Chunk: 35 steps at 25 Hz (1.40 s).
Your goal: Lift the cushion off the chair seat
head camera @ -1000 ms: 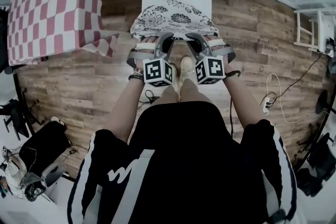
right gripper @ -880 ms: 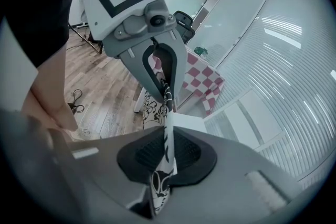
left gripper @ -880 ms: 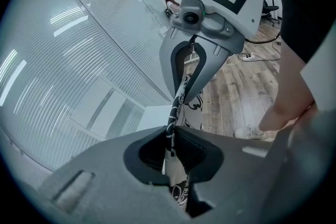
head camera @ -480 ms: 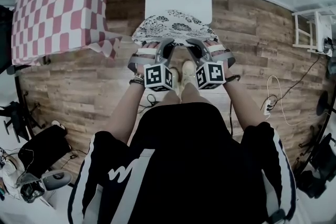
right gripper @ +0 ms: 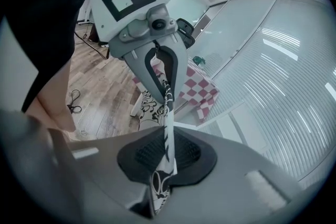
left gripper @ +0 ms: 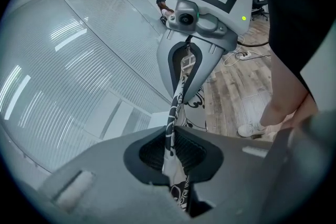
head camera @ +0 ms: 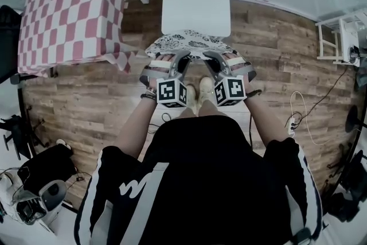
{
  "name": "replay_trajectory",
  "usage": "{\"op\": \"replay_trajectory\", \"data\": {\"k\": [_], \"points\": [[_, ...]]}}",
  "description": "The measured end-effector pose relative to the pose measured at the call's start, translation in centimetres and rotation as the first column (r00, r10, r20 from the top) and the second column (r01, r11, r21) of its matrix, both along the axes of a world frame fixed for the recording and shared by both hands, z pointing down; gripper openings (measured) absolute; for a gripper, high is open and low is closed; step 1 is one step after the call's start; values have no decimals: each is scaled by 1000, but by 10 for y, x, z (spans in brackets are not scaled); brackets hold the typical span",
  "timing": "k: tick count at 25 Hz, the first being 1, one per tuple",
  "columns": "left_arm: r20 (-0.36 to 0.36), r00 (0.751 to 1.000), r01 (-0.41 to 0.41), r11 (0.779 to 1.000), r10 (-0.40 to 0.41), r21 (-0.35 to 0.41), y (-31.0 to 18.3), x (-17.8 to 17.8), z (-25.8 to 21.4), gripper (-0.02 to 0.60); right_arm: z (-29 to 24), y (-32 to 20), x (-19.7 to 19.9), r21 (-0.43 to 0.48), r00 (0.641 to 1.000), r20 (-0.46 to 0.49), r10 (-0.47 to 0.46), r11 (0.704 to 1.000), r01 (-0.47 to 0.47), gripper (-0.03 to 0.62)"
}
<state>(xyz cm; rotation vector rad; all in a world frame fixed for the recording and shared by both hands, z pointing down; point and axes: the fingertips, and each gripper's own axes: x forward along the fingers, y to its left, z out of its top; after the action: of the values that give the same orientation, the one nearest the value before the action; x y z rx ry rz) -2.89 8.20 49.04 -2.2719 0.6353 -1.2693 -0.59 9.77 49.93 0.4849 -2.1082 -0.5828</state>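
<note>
Both the left gripper [left gripper: 176,148] and right gripper [right gripper: 167,153] are clamped on the black-and-white floral fabric cushion [head camera: 189,43], which hangs at six o'clock of the white chair seat [head camera: 196,6]; seemingly mid-lift, it next needs an even raise clear.

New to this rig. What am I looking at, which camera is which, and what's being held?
There is no robot here. A person holds a hand-held two-jaw gripper in each hand. The head view looks down from a camera on the person's head. It shows the left gripper and right gripper, both clamped on the near edge of a black-and-white patterned cushion at the front of a white chair. A table with a red-checked cloth stands to the left on the wooden floor. The other two pictures come from cameras riding on each gripper, looking along its jaws. Each shows the cushion's fabric pinched between shut pads, with the other gripper beyond.
</note>
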Motion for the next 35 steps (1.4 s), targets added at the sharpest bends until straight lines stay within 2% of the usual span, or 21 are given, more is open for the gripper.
{"op": "replay_trajectory", "data": {"k": [19, 28, 35], "points": [[13, 1000, -3, 987, 1, 158, -31, -6, -70, 20, -76, -36, -6, 139, 1000, 10, -14, 990, 13, 8], [5, 1000, 11, 970, -13, 244, -63, -10, -117, 20, -119, -72, -10, 258, 999, 22, -31, 966, 24, 8], [2, 1000, 6, 958, -7, 288, -83, -7, -142, 20, -142, -90, -6, 303, 1000, 15, -27, 953, 21, 8]]}}
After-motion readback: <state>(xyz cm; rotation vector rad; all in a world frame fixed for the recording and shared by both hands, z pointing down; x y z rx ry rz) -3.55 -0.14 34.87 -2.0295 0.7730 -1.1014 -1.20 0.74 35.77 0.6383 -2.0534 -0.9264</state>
